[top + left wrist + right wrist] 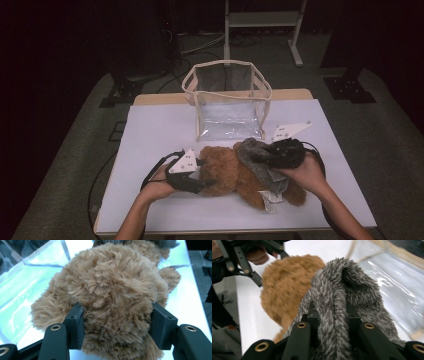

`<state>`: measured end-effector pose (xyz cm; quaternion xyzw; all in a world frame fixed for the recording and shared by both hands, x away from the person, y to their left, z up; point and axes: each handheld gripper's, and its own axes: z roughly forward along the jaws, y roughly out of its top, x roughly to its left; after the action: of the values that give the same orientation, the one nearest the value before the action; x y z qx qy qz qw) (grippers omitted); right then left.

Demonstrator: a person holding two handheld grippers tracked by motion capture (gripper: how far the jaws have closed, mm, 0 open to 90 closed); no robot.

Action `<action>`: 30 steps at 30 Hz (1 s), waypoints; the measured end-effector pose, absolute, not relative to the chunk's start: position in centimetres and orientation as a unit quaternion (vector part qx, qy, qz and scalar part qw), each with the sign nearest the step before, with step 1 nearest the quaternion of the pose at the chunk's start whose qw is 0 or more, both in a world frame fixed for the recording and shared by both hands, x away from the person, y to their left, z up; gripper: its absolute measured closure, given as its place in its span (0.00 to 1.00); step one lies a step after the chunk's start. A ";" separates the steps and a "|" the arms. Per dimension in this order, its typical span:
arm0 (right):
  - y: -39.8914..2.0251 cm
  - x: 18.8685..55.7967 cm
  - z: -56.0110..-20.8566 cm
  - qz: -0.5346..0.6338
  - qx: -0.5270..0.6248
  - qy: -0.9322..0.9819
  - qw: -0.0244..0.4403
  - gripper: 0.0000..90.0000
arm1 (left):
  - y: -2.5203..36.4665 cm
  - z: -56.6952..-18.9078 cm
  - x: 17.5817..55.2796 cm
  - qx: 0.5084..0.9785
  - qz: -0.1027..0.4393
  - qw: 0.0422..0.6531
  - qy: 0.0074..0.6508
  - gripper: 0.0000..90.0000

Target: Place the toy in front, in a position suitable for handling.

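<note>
High view: a brown plush teddy bear (pixel 235 172) lies on its side on the white surface (pixel 165 125), just in front of an empty clear plastic tote bag with cream trim (pixel 227 100). The left gripper (pixel 197 182) holds the bear's head end; the right gripper (pixel 267 157) holds the grey fuzzy garment (pixel 255 160) worn on the bear's body.

Left gripper view: both fingers (pixel 76 326) press into the brown fur on either side of the head, clamped on it. Judgement: this hold should stay firm as the anchor.

Right gripper view: the fingers (pixel 310 315) pinch a fold of the grey garment. Judgement: pull the fabric along the body, away from the head, and keep the fold deep between the fingers so it does not slip.
</note>
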<state>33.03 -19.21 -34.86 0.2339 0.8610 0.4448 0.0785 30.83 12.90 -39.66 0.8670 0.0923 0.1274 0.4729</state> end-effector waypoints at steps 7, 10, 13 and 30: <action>-16.7 32.6 -34.7 0.455 0.200 0.865 0.068 0.80 | 12.9 -40.0 30.7 0.871 0.128 0.466 0.090 0.41; -17.5 32.8 -35.5 0.440 0.212 0.869 0.073 0.80 | 13.3 -40.1 30.8 0.868 0.127 0.470 0.096 0.38; -19.1 32.7 -35.6 0.447 0.228 0.862 0.070 0.80 | 13.8 -40.1 30.8 0.868 0.126 0.468 0.103 0.36; -15.6 32.6 -34.4 0.465 0.194 0.863 0.026 0.80 | 11.8 -40.4 30.4 0.866 0.128 0.474 0.097 0.51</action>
<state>32.59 -15.63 -34.36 0.1935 0.8633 0.4653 0.0265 30.35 11.79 -40.44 0.8656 0.0966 0.1282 0.4743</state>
